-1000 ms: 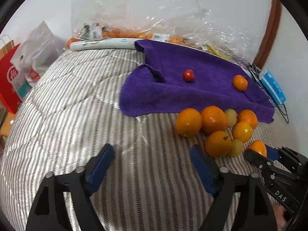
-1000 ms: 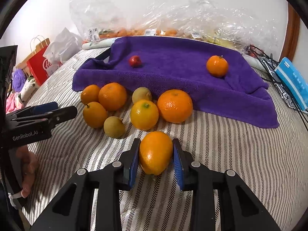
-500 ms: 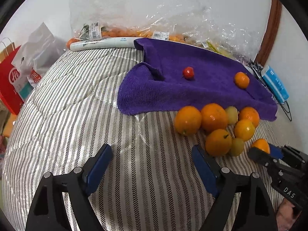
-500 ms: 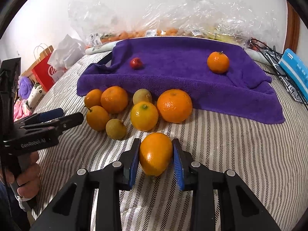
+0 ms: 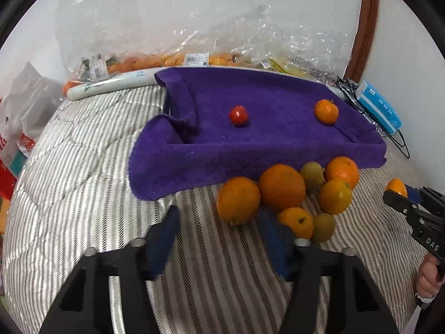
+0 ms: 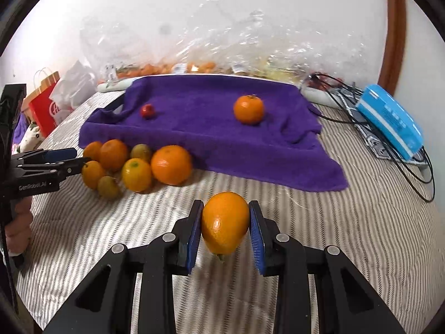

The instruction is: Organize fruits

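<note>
Gripping an oval orange fruit (image 6: pixel 224 222) across its middle, the right tongs (image 6: pixel 225 229) are holding it lifted clear of the striped bedspread (image 6: pixel 347 236), blue ribbed pads pressing on its two flanks and its small stem end pointing down. It is looking firm, smooth and slightly waxy, probably light to moderate in weight; the rind should be taking a modest squeeze without bruising, but a round, glossy skin may be slipping out if the hold drifts off the widest part, so the belly is the sensible place to be taking it.

The left tongs (image 5: pixel 219 236) are standing wide apart and carrying nothing, hovering low beside the loose pile of fruit (image 5: pixel 289 194) lying on the bedspread against the front edge of the purple towel (image 5: pixel 278 103). That pile is mixing large dimpled oranges, smaller smooth yellow-orange ones and a couple of dull greenish-brown fruits, all touching and likely to be rolling when one is nudged.

On the towel, which is looking thick, soft and nappy, a small orange (image 6: pixel 248 109) and a little red fruit (image 6: pixel 147 110) are sitting well apart. Behind, crinkled clear plastic bags (image 6: pixel 222 47) are holding more produce.
</note>
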Motion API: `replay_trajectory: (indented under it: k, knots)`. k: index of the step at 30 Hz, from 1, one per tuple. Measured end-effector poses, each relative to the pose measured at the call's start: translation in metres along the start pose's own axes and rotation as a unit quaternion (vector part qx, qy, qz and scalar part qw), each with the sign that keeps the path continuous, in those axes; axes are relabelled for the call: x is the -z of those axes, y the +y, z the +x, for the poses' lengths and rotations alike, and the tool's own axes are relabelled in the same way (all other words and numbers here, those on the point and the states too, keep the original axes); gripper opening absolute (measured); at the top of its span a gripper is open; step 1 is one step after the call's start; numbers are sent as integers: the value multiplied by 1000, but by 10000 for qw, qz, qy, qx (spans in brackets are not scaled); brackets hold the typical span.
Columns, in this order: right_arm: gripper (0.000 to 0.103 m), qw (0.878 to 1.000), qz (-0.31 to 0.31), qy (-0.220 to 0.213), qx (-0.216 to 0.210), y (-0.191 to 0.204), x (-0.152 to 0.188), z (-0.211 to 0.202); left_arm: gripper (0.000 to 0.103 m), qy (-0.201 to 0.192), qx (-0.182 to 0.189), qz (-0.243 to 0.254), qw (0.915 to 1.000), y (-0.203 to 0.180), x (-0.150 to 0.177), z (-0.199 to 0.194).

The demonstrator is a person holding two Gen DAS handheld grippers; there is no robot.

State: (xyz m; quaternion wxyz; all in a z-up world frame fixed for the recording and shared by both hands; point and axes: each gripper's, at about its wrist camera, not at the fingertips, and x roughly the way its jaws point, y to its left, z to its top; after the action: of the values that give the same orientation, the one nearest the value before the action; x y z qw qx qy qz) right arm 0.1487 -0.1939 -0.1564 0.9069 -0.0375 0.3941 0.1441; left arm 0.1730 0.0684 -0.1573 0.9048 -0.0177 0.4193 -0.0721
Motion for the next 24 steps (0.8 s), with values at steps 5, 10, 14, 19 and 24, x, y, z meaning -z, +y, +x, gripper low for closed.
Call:
replay_trajectory:
  k: [5, 10, 14, 19, 24]
  knots:
    - [32, 9999, 0, 108, -119, -2, 4, 6, 31, 59, -14, 140, 9999, -6, -7, 9]
    - [32, 9993, 88, 367, -54, -2, 3, 18, 31, 71, -30, 103, 9999, -8, -11, 15]
    - [32, 9992, 70, 392, -33, 0, 3, 19, 31, 44, 161, -24, 9999, -4, -11, 15]
    - [32, 9991, 81, 425, 26, -1, 4, 20, 31, 5, 325, -260, 9991, 1, -11, 14]
    - [32, 9990, 145, 419, 72, -3, 4, 20, 31, -5, 356, -275, 9990, 2, -11, 13]
